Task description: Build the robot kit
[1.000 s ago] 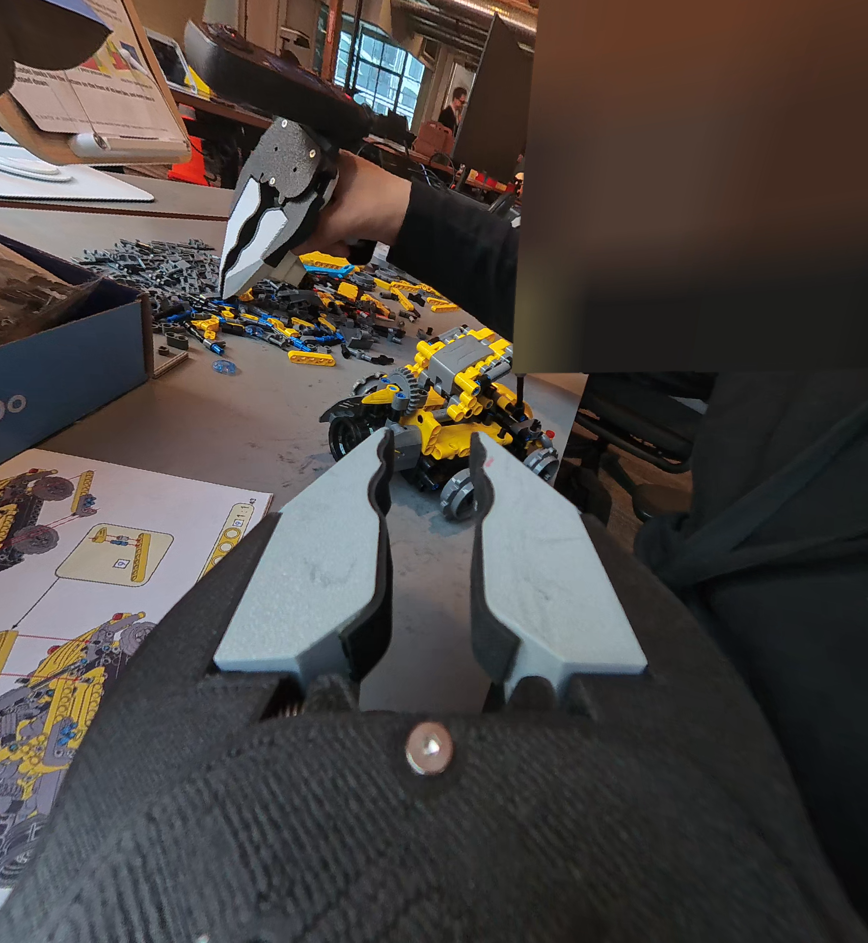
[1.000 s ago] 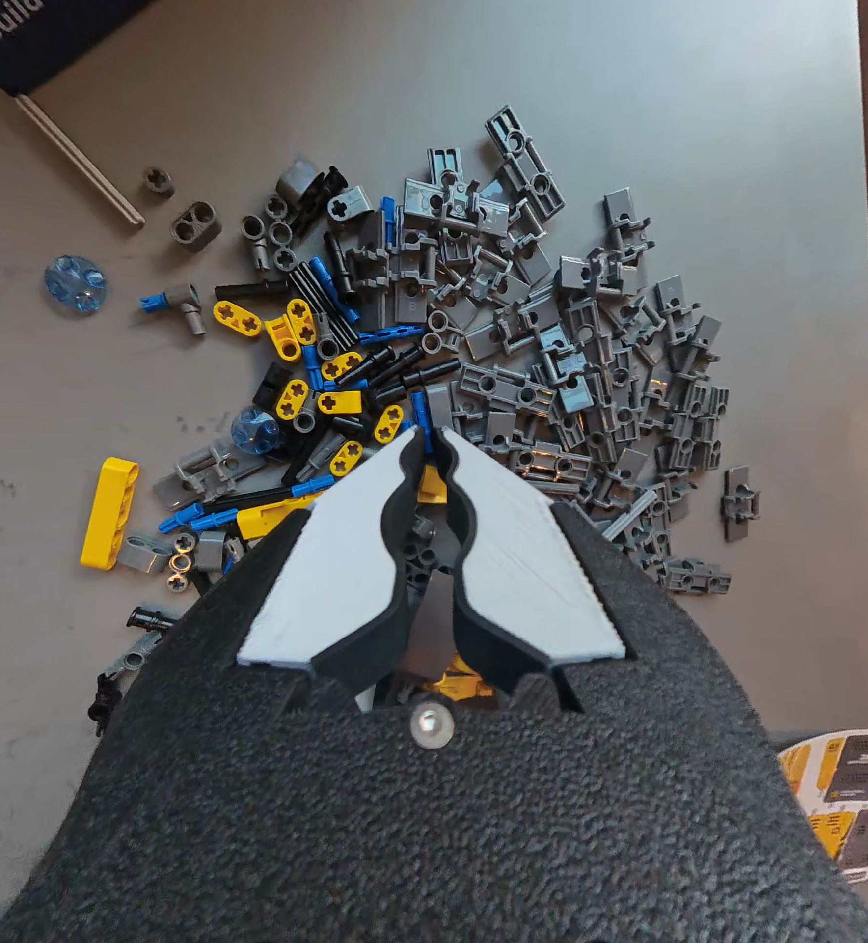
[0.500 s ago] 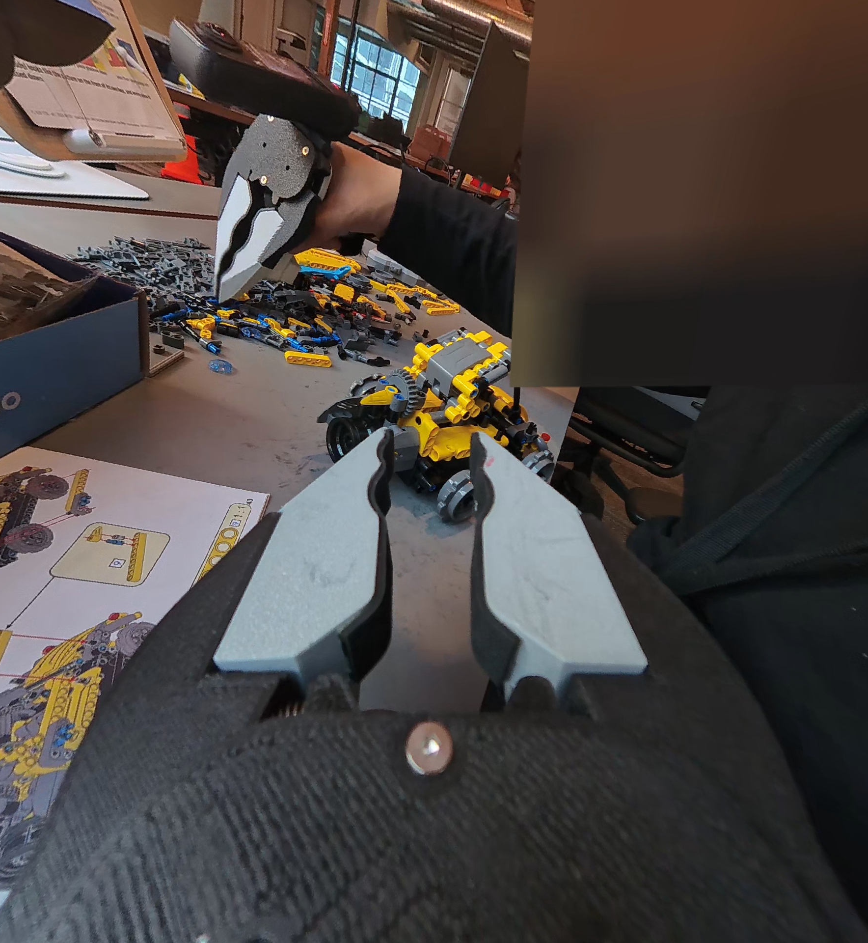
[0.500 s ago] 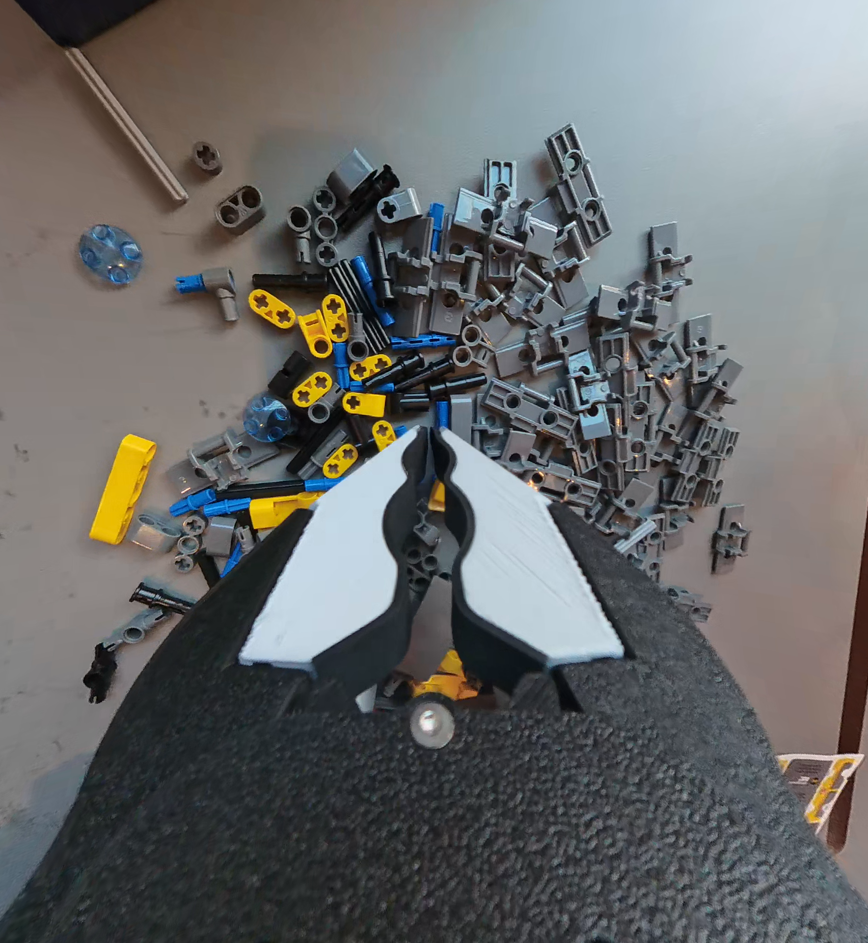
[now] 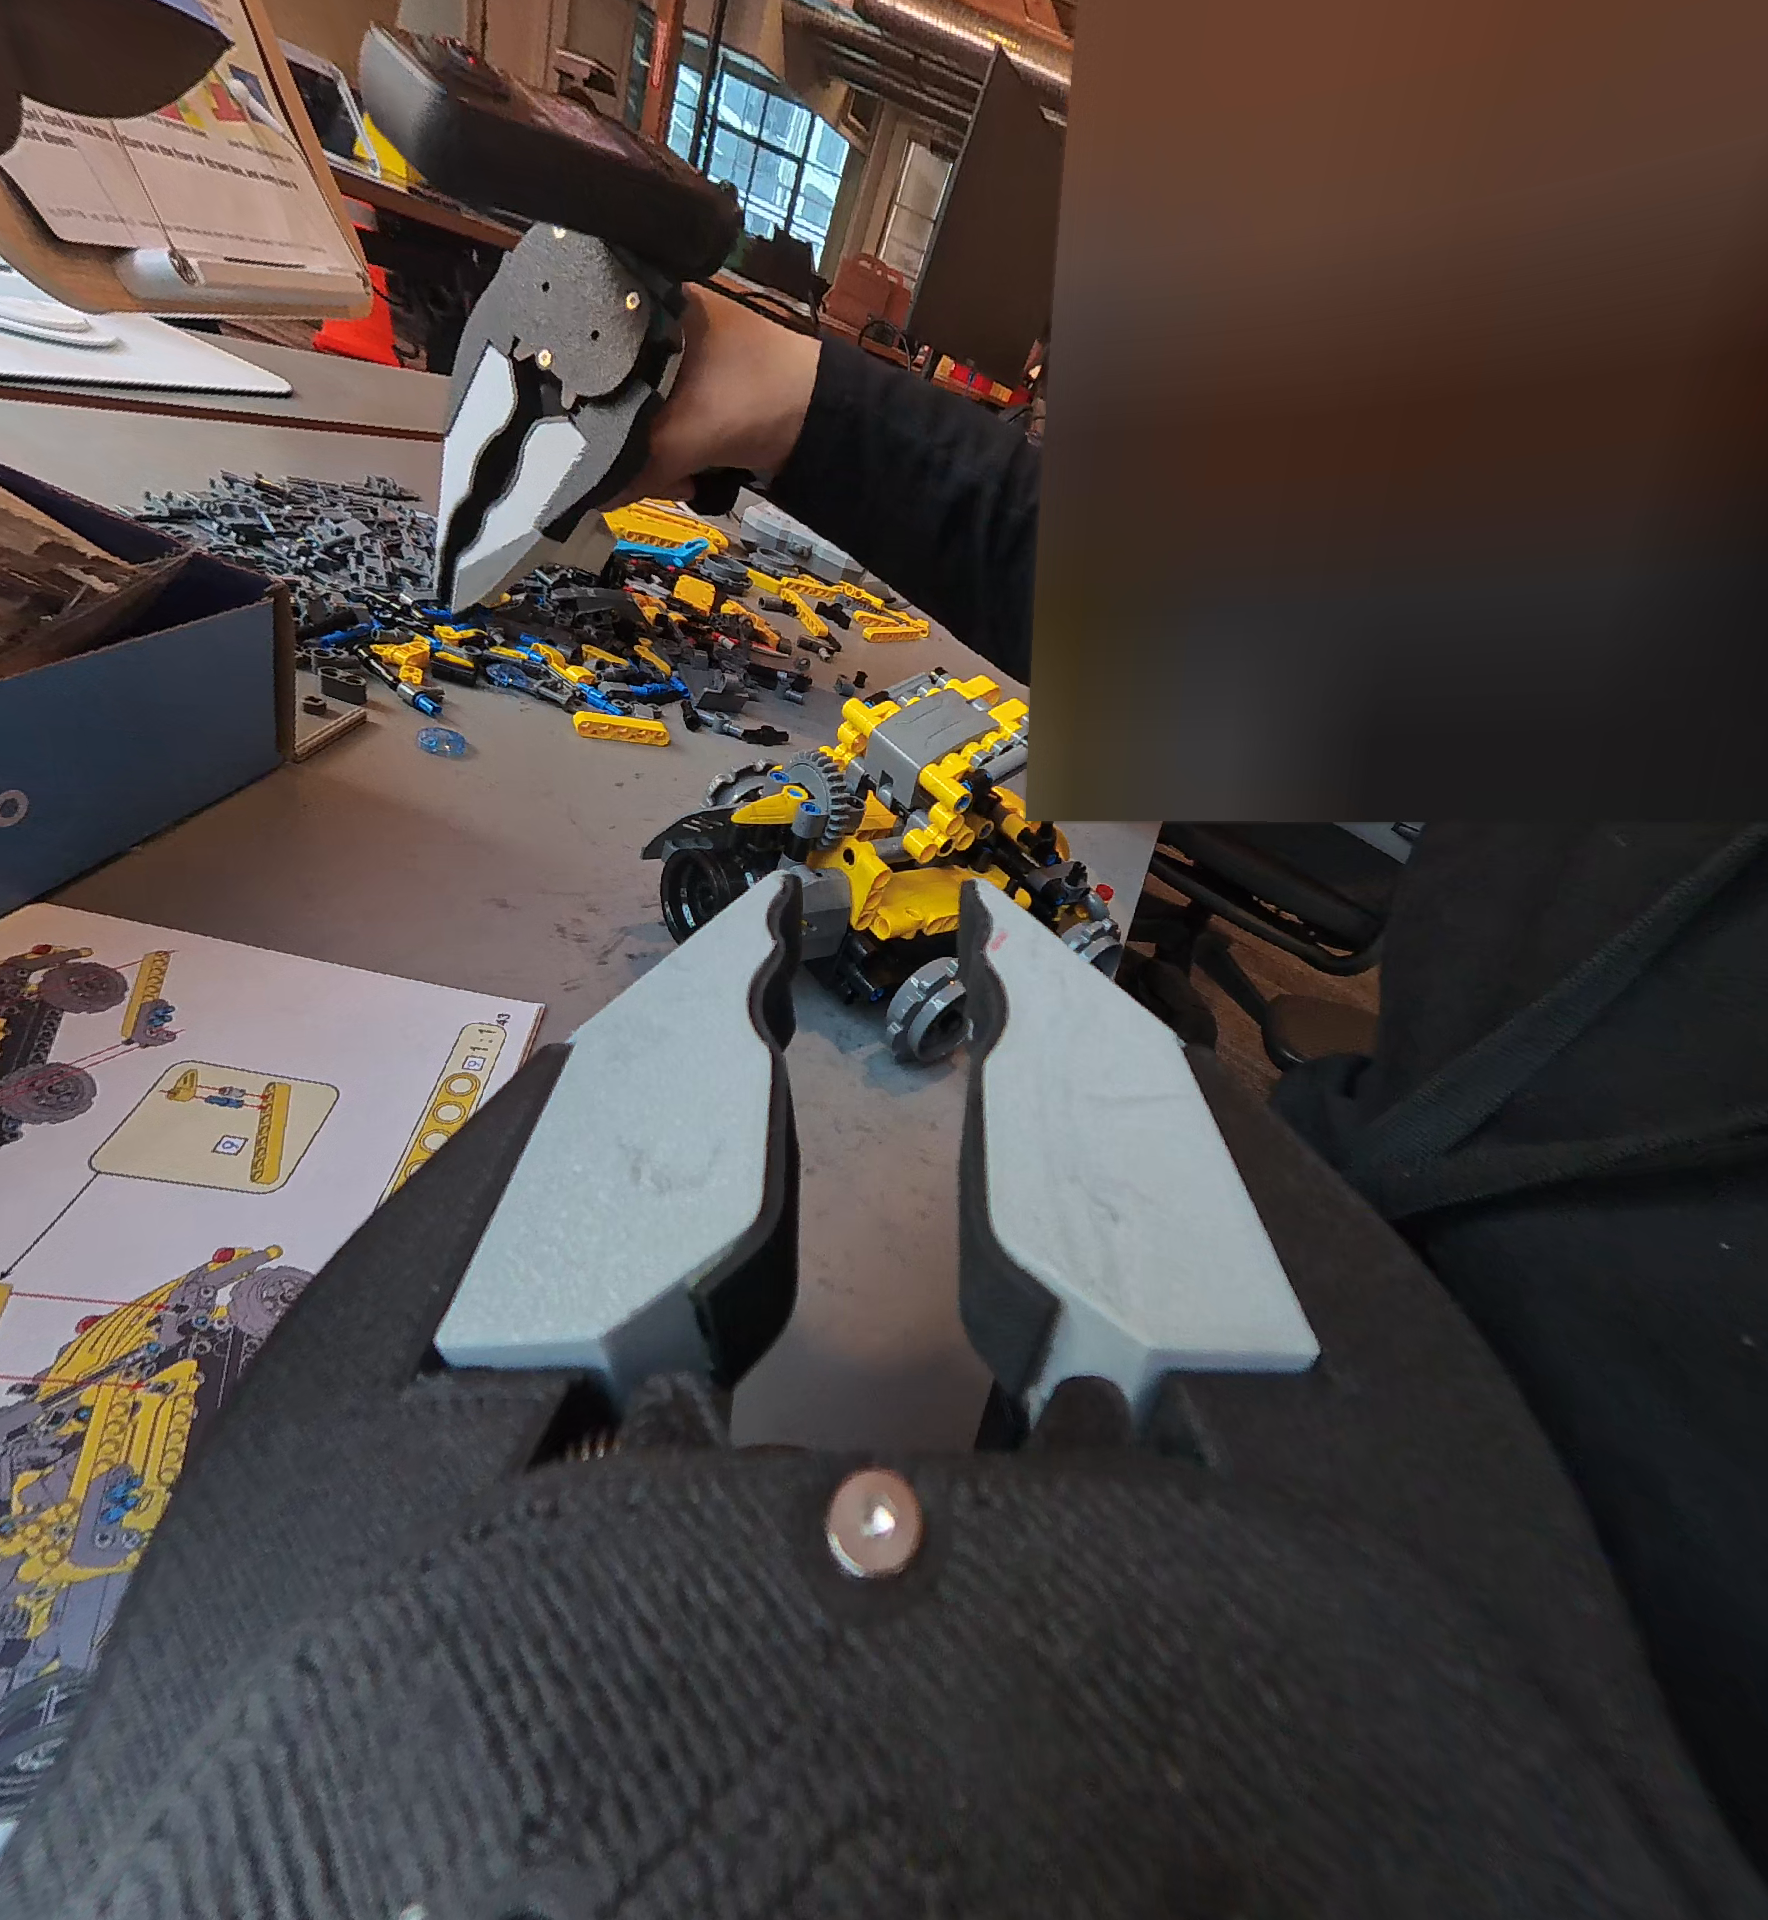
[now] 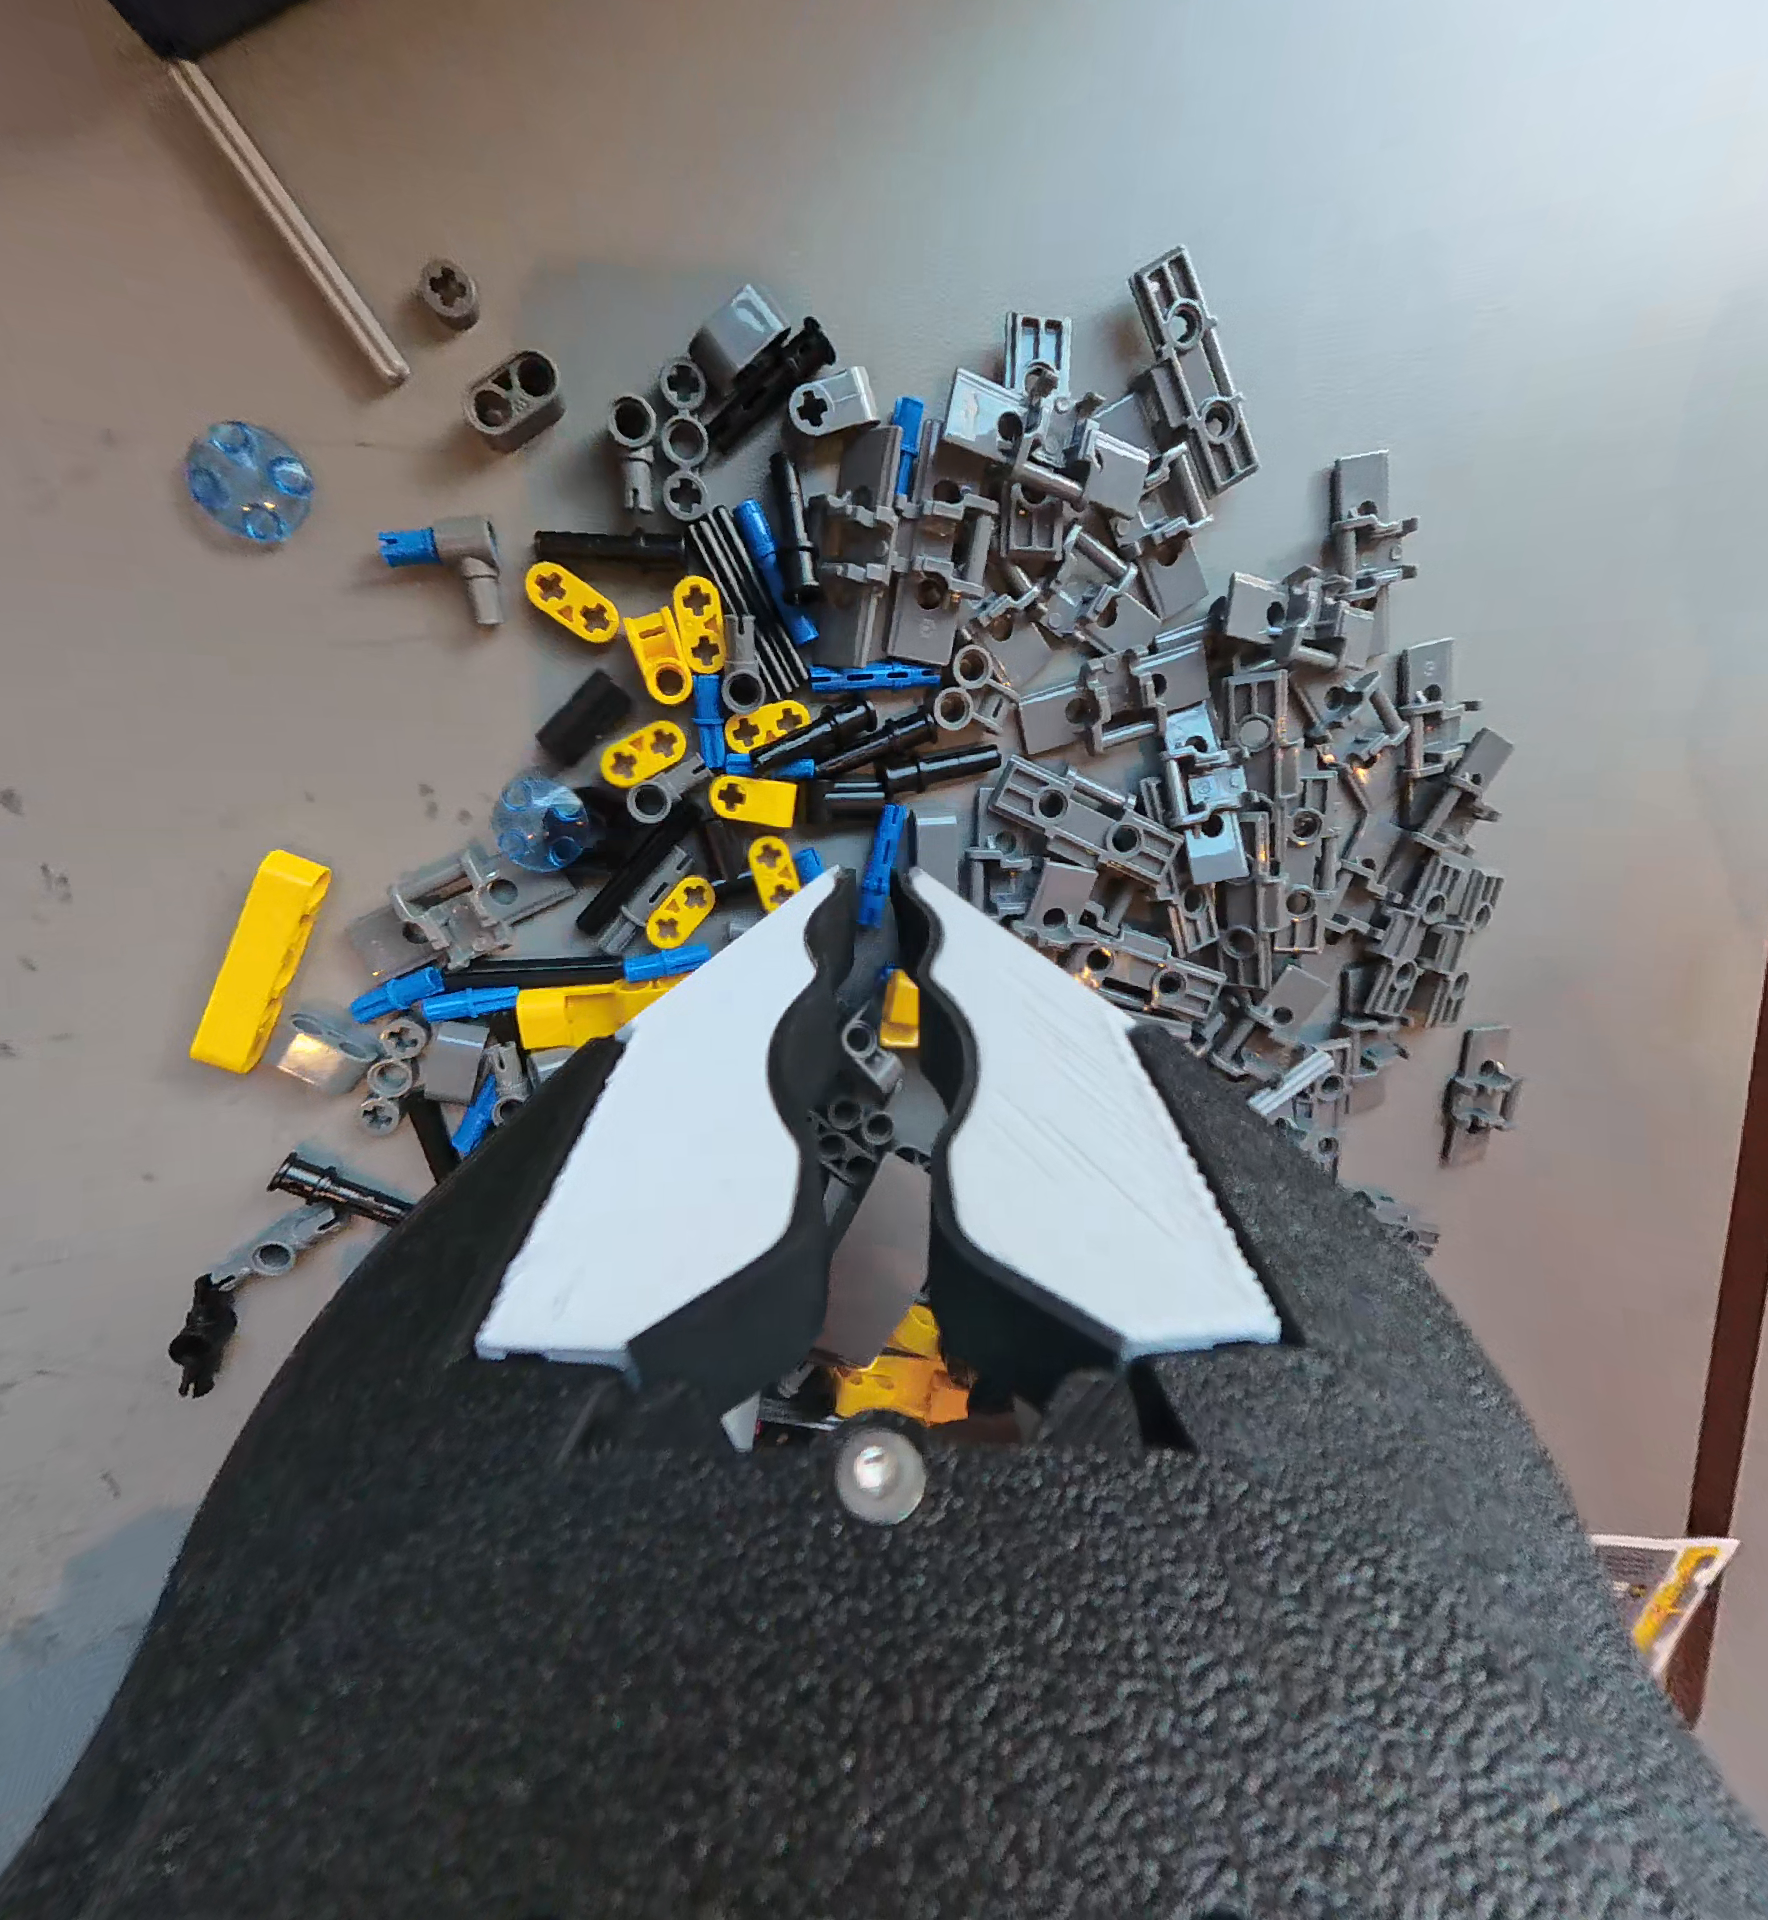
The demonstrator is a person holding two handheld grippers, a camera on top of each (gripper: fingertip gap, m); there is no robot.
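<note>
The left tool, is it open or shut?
Open: the left tool shows bare table between its fingers, holding nothing.

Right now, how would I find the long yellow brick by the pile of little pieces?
Find the grey table and its heap of small building pieces. At the heap's left edge lies the long yellow brick. It is the biggest yellow piece there, lying apart from the stubby yellow links.

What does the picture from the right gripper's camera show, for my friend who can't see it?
The right gripper, its two fingers nearly closed, points down at a pile of small toy building pieces on a grey table, its tips around a blue pin. Grey pieces lie to the right; yellow, blue and black ones to the left.
</note>
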